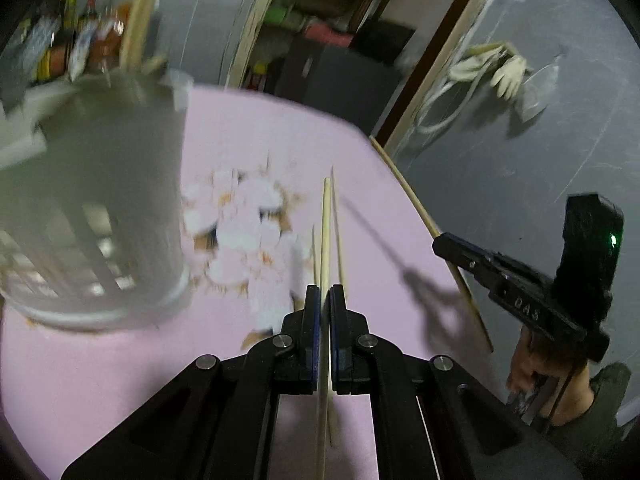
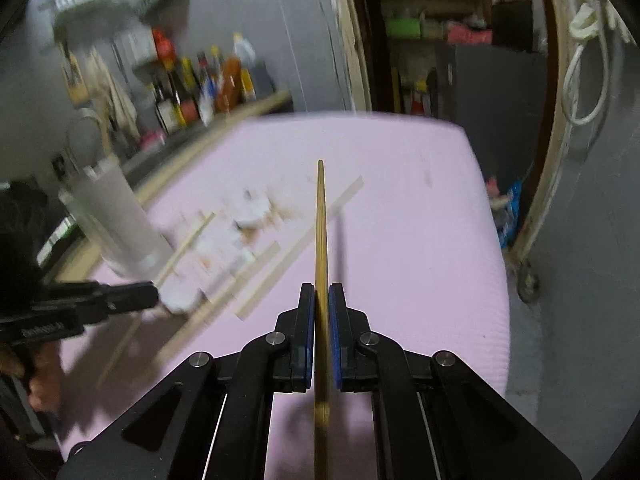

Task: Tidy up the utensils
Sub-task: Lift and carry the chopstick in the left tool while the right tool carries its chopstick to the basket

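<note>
Between the left gripper's [image 1: 324, 294] closed fingers, a pale chopstick [image 1: 326, 236] points straight ahead. Only the right view shows the right gripper [image 2: 321, 292] pinching a darker chopstick [image 2: 321, 224], also pointing ahead.

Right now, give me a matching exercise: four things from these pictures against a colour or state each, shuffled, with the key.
Things:
1. left gripper
2. right gripper
3. utensil holder
4. tablecloth

States:
A. pink
B. white, slotted, upright on the table
C. shut on a pale chopstick
D. shut on a darker brown chopstick

Pairs: 1-C, 2-D, 3-B, 4-A
</note>
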The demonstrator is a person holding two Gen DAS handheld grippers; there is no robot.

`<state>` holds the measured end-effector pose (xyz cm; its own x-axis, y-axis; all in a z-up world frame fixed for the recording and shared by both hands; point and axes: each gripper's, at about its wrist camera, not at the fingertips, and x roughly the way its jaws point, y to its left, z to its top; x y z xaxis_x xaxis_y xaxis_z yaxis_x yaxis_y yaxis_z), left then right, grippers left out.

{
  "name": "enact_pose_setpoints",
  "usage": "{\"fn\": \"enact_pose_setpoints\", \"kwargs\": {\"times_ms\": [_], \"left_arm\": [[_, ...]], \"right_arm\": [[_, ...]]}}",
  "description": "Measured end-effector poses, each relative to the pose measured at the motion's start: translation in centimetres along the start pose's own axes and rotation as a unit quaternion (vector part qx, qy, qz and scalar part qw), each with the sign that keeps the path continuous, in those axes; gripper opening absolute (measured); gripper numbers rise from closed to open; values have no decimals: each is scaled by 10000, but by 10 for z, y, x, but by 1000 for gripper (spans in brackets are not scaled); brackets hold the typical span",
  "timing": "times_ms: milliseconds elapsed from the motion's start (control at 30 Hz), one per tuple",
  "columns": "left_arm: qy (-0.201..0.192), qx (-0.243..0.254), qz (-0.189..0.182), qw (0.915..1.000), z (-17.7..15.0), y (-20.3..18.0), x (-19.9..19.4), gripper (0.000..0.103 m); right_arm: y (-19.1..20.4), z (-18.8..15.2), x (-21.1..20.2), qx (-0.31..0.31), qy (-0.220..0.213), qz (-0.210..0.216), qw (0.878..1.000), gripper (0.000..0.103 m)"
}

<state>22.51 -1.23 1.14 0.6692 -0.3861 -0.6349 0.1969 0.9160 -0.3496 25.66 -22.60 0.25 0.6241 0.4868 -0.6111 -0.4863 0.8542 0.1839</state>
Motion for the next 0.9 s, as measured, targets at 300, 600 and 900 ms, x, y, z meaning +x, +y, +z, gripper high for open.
{"fn": "enact_pose_setpoints", "kwargs": {"times_ms": [300, 600, 900], "left_arm": [[-1747, 607, -22, 9827, 32, -18, -74, 2], [-2956, 844, 126, 9515, 69, 26, -150, 2], [-3524, 438, 440, 9338, 92, 112, -175, 2]], "right_arm": [[68, 18, -51, -421, -2455, 345, 9679, 5], [124, 67, -55, -464, -3780, 1210, 9167, 5], [156, 95, -20, -76, -4176, 1819, 8902, 5]]}}
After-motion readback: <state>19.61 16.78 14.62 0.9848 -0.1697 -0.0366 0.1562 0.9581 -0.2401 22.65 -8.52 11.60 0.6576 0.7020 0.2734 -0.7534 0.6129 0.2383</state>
